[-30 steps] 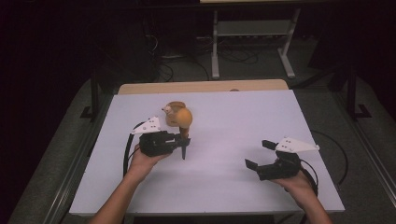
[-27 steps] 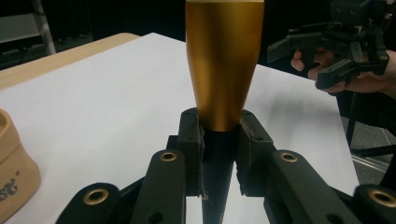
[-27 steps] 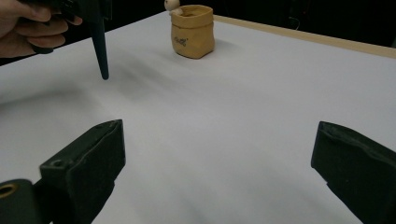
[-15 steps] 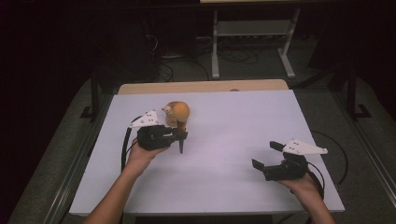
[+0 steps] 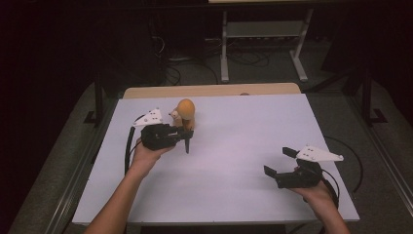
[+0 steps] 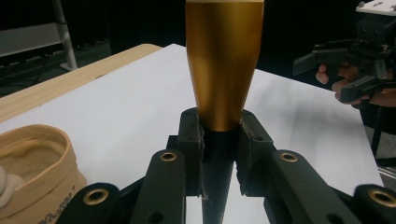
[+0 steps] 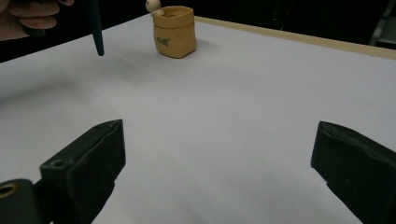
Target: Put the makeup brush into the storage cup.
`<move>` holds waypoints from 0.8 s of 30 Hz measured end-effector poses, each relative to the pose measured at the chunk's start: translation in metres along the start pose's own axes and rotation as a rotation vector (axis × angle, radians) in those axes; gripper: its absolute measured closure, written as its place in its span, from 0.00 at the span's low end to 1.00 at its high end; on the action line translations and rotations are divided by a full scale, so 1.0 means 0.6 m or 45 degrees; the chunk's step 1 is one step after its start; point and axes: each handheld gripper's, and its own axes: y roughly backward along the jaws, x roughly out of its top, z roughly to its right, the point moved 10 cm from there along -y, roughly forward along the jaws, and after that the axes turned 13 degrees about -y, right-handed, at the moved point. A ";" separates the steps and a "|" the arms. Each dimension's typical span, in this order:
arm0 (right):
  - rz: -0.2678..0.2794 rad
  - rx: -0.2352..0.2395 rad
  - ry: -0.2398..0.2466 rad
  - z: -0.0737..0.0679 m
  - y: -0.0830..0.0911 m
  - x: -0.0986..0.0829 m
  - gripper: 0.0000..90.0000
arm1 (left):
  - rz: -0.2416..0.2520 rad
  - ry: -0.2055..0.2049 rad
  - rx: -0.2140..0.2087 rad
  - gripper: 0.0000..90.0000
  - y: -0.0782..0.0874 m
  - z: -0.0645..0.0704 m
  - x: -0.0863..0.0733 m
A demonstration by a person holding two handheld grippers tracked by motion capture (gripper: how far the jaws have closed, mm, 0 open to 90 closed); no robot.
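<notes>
High view: a white table top [image 5: 234,165] with a strip of pale wood [image 5: 209,90] along its far edge, seen against a dark floor [image 5: 272,68] carrying a metal stand [image 5: 265,34]. Two forearms enter from the near edge.

Left gripper [image 5: 184,139], at the left of the table toward the far side: its jaws are pressed together on a gold-and-dark tool [image 5: 186,114], pinching it where the gold upper body narrows into a dark, tapering lower shaft. The gold end stands uppermost; the dark tip points down toward the table. In the left gripper view the left gripper [image 6: 219,140] has its two pads against either side of the tool [image 6: 224,65], at the junction of gold and dark. In the right gripper view, the tool's dark tip [image 7: 95,32] hangs just above the white surface, not touching it.

Right gripper [image 5: 278,163], at the right near edge, well apart from the left: its jaws are spread wide with nothing between them, as the right gripper view confirms [image 7: 217,158].

Small tan pouch [image 5: 176,117]: it stands upright on the table just beside the tool, on its left in the high view. In the right gripper view the pouch [image 7: 175,32] has an open, rolled rim, faint lettering on its side, and a small pale bead [image 7: 152,5] at its rim.
</notes>
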 end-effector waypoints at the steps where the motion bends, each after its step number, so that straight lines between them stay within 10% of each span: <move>1: -0.001 0.002 -0.001 -0.001 0.000 0.000 0.03 | 0.002 0.000 0.003 0.82 0.000 -0.001 0.001; 24: 0.000 0.007 -0.004 -0.001 -0.002 -0.001 0.03 | 0.005 0.032 0.065 0.82 -0.007 -0.056 0.003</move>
